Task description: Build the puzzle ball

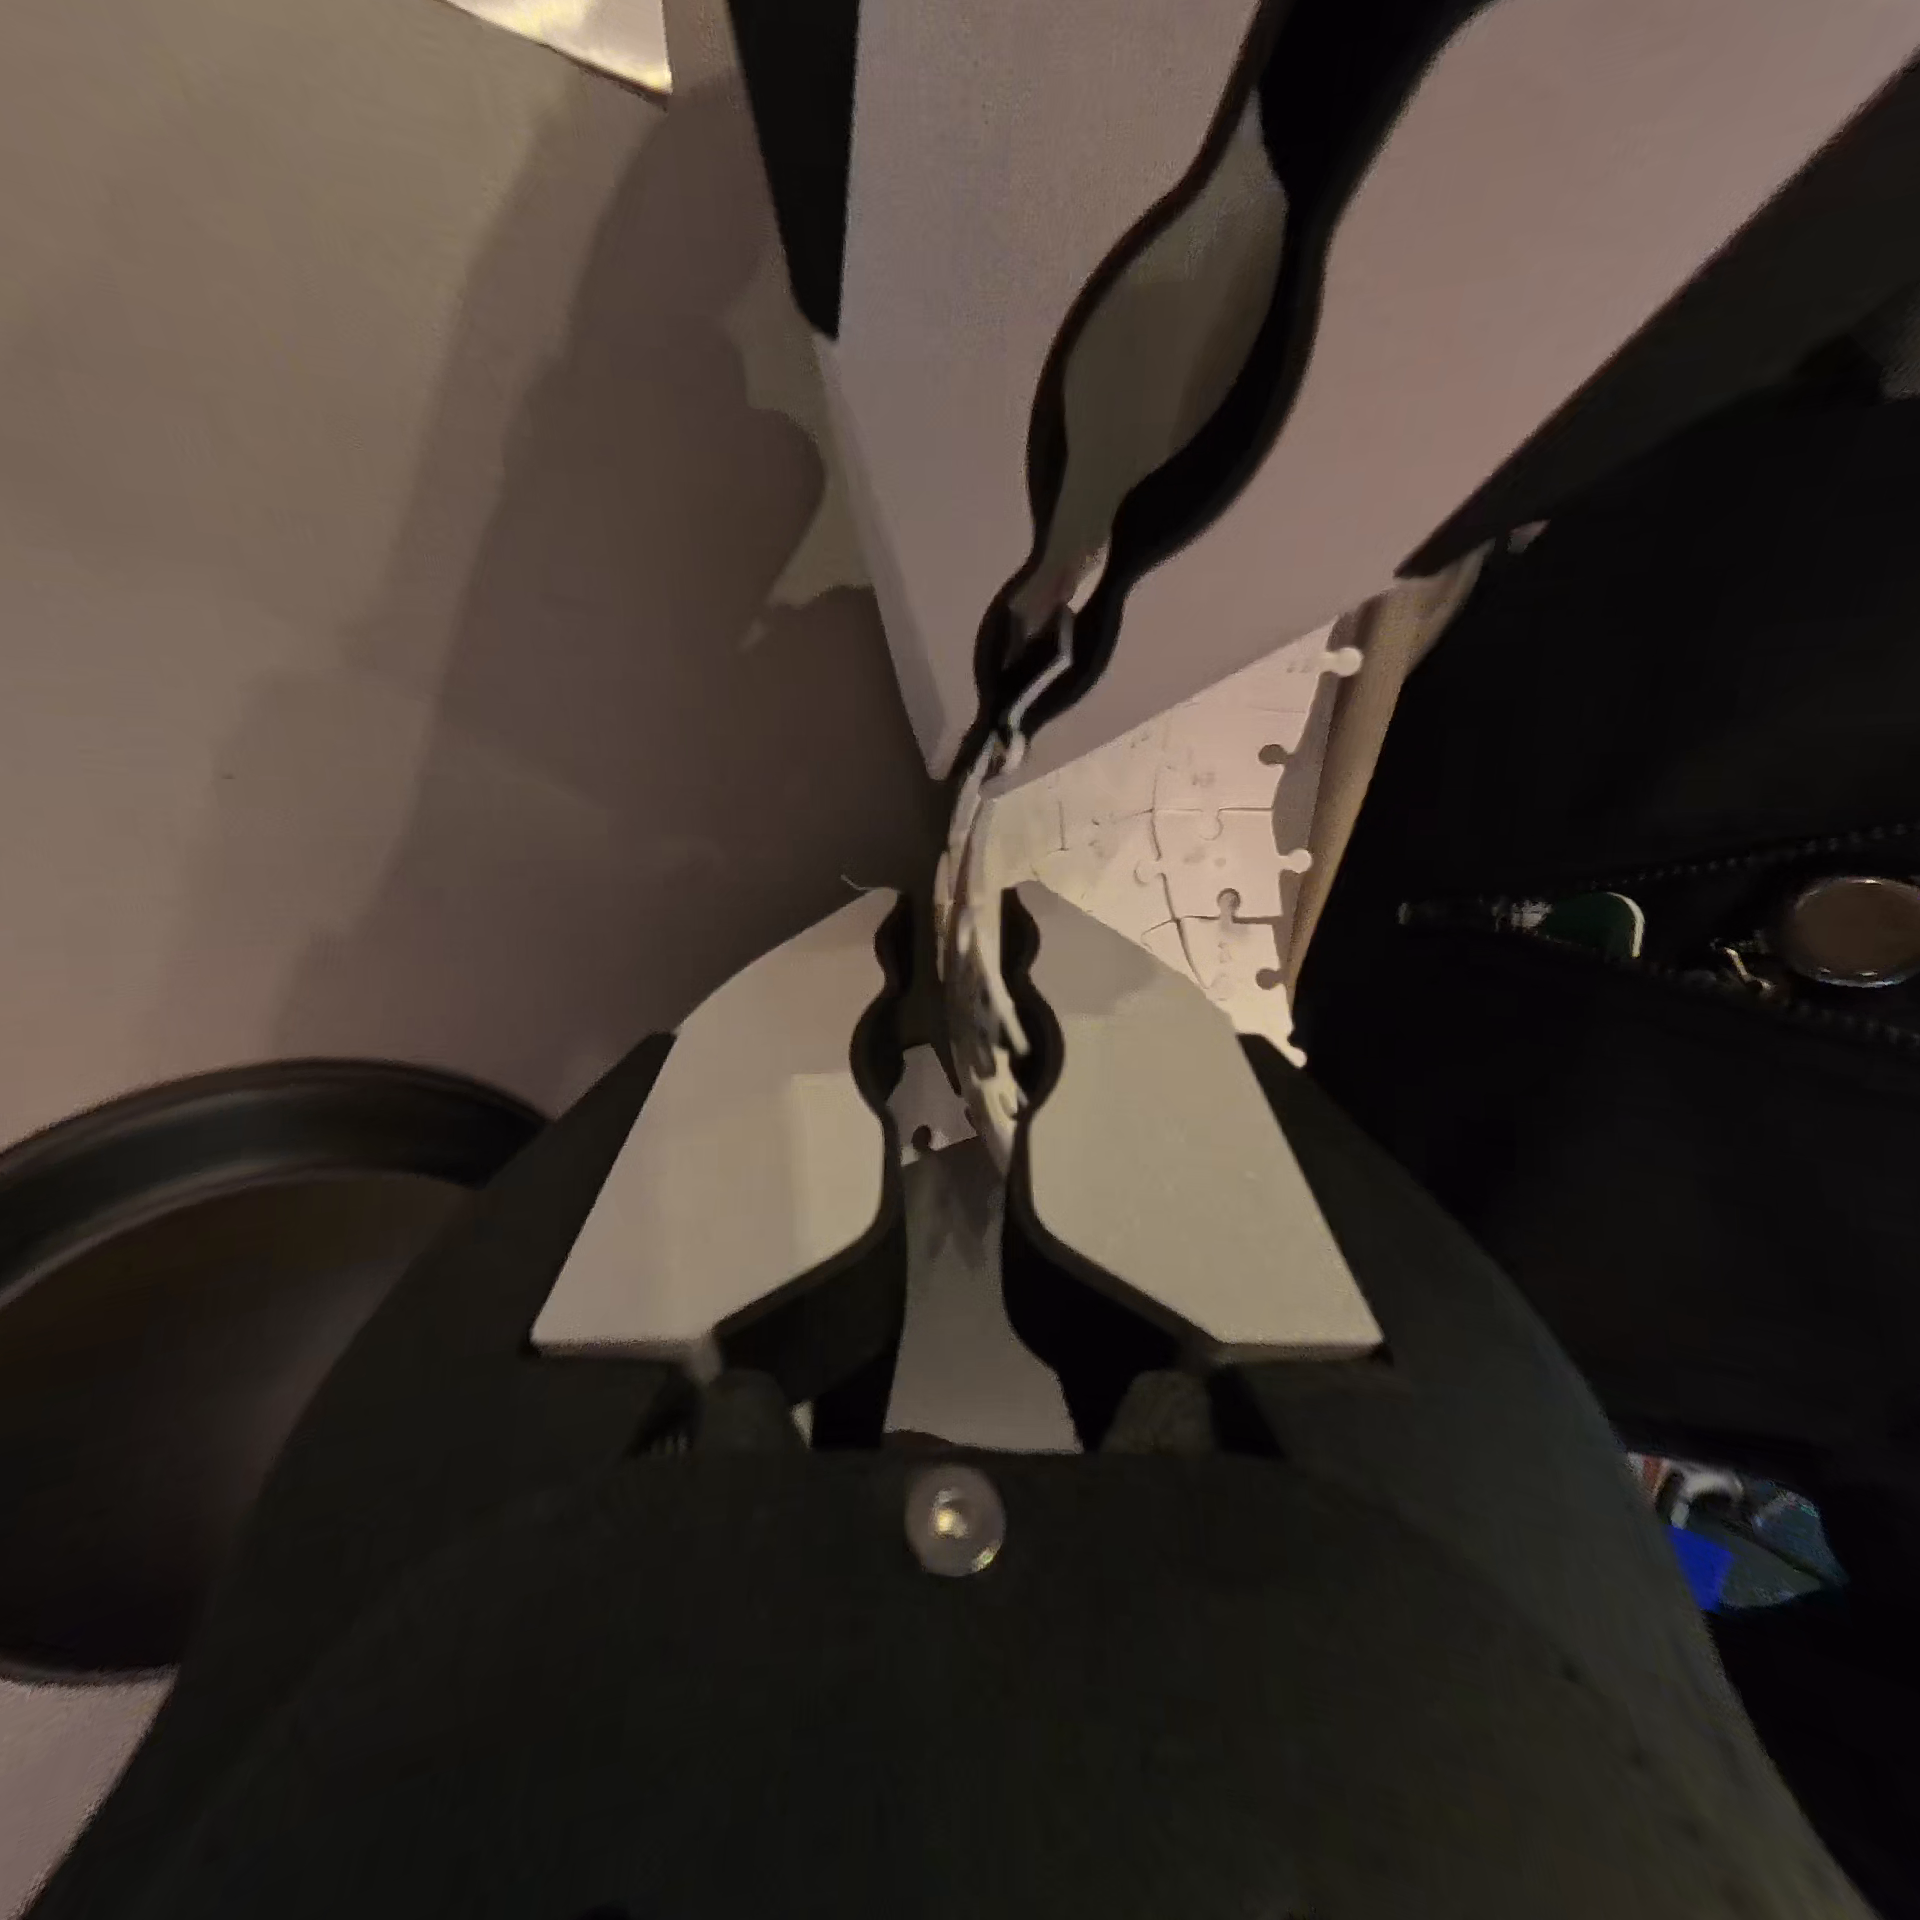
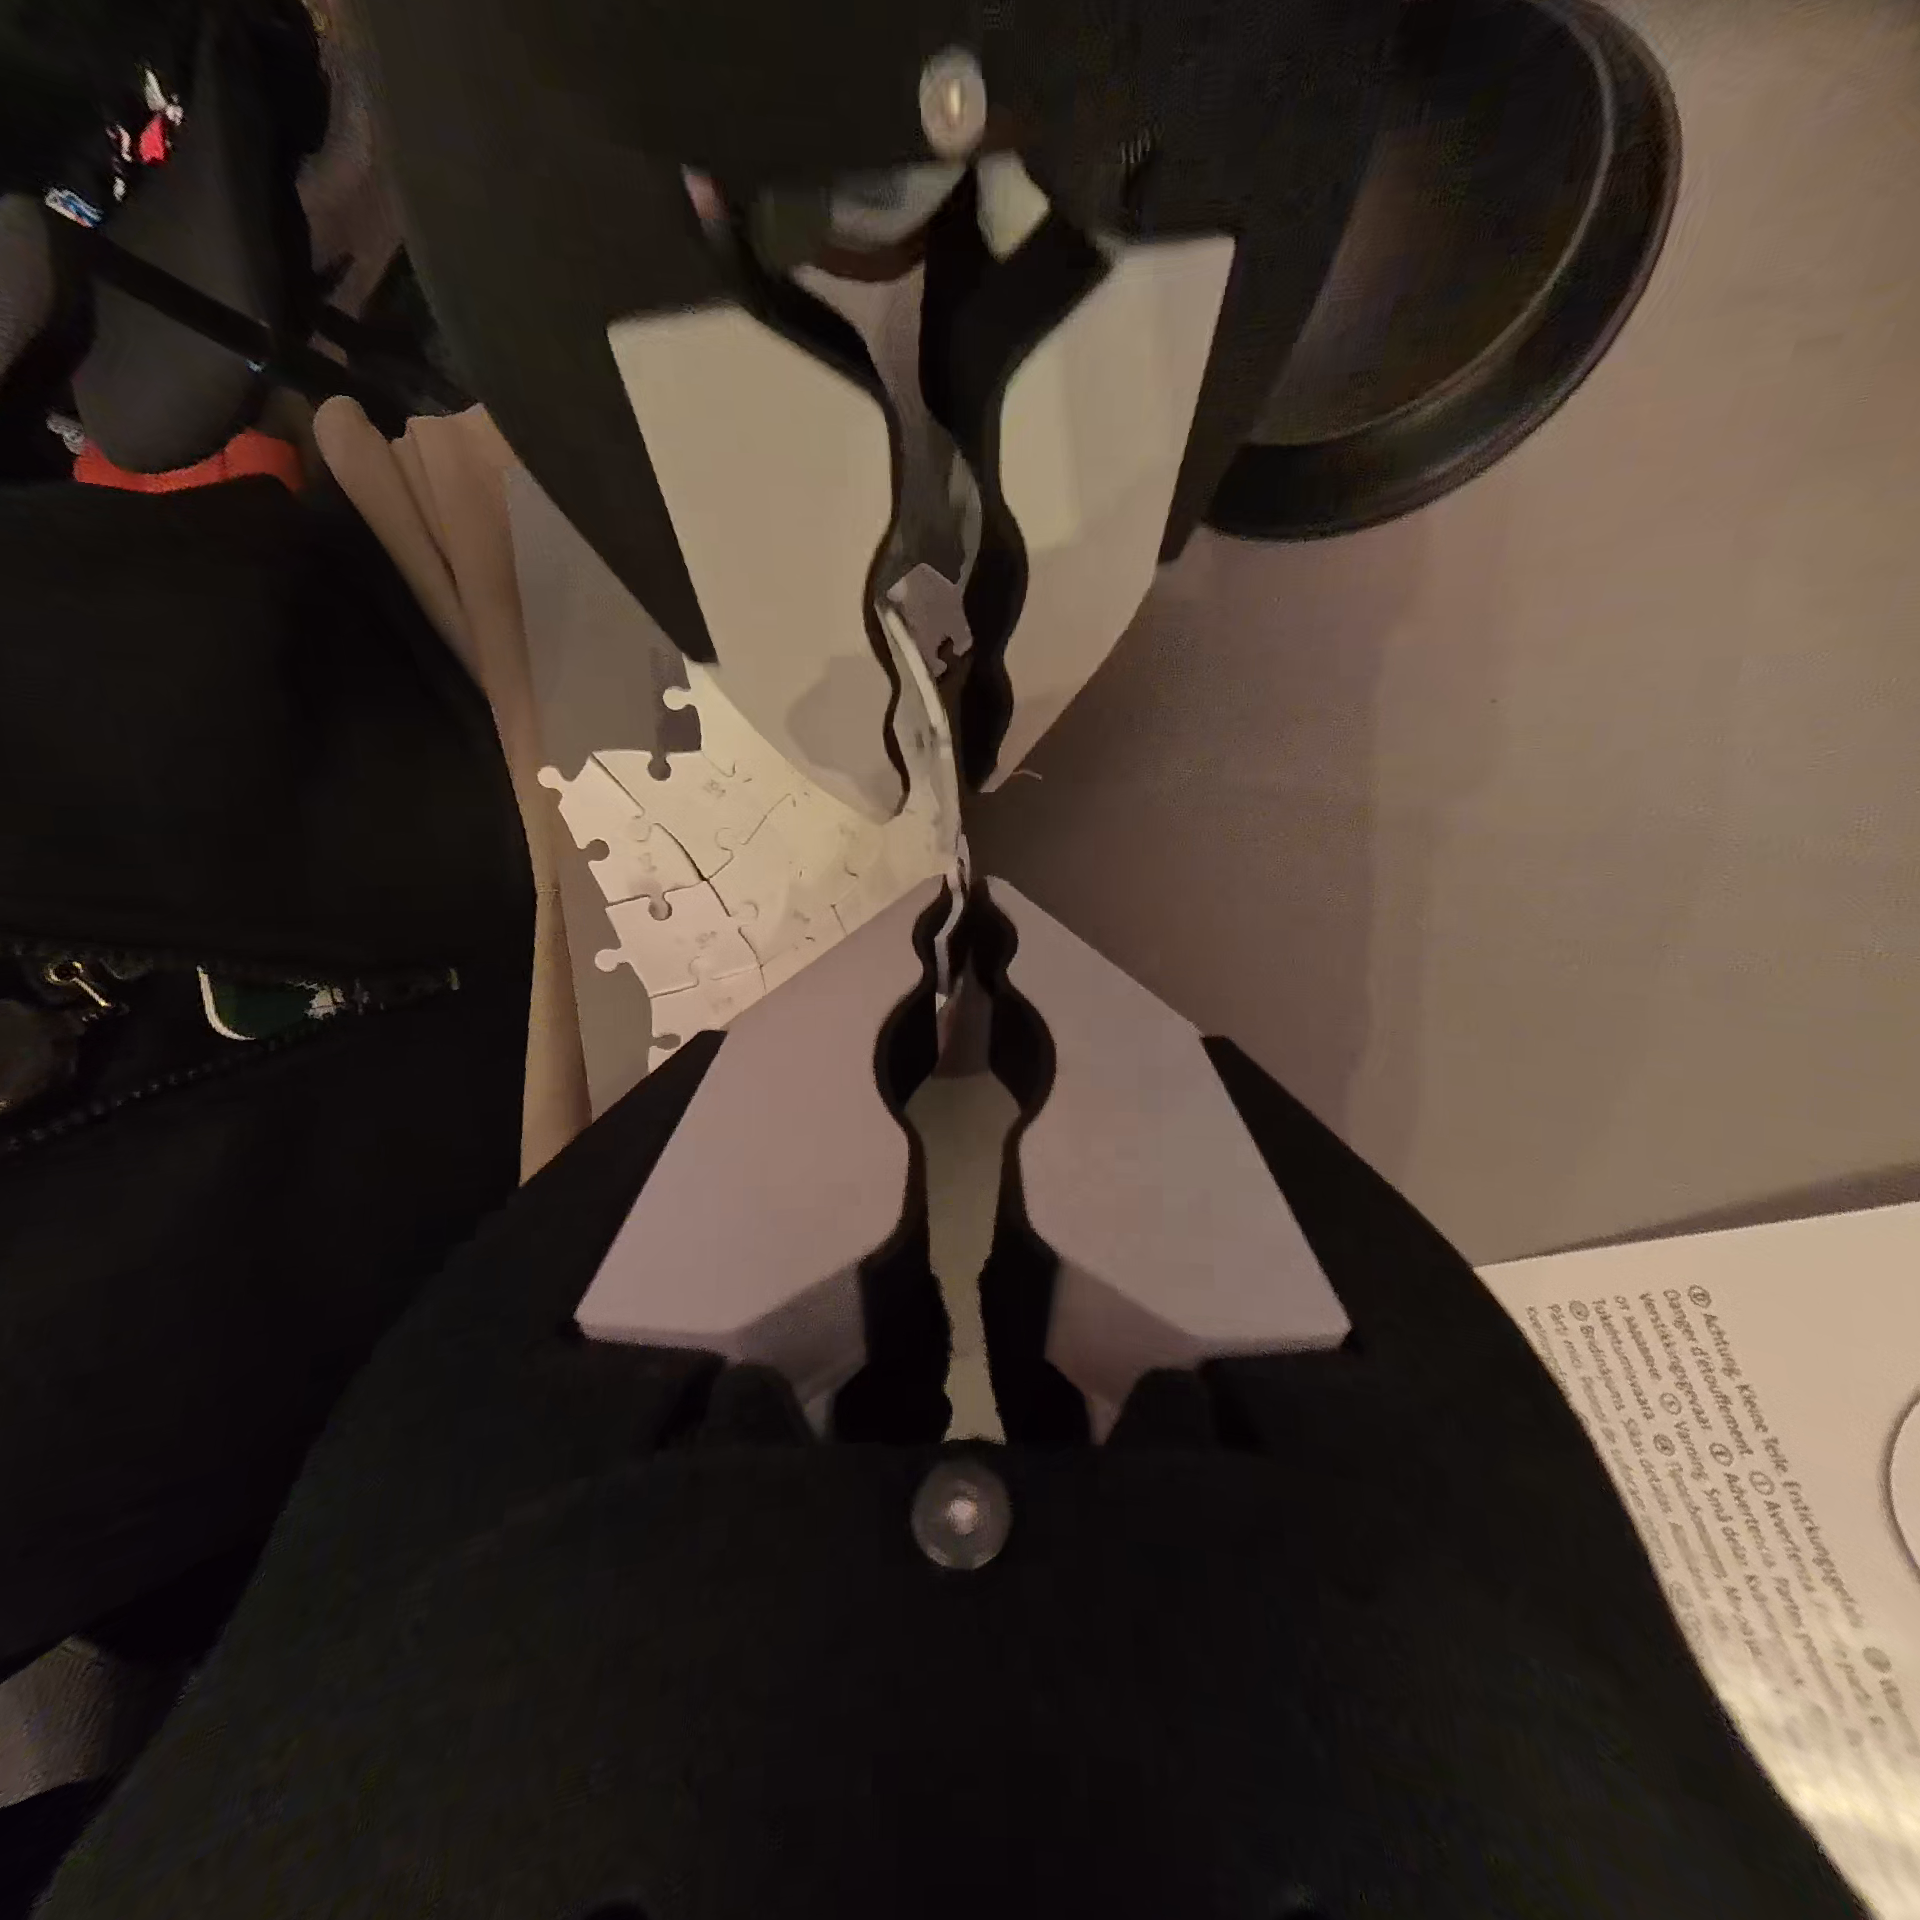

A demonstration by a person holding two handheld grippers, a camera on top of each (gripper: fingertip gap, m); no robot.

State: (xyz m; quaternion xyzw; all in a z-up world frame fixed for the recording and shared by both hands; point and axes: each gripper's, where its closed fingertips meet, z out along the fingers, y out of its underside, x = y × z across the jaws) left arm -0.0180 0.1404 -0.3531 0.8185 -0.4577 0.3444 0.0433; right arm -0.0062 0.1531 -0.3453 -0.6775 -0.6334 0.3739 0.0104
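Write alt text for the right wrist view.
Two grippers meet tip to tip over a pale table: the right gripper from below, the left gripper from above, each pinching a thin white puzzle piece. A curved assembled puzzle section lies left, a dark round dish upper right.

White puzzle pieces [image 2: 717,883], black claws.
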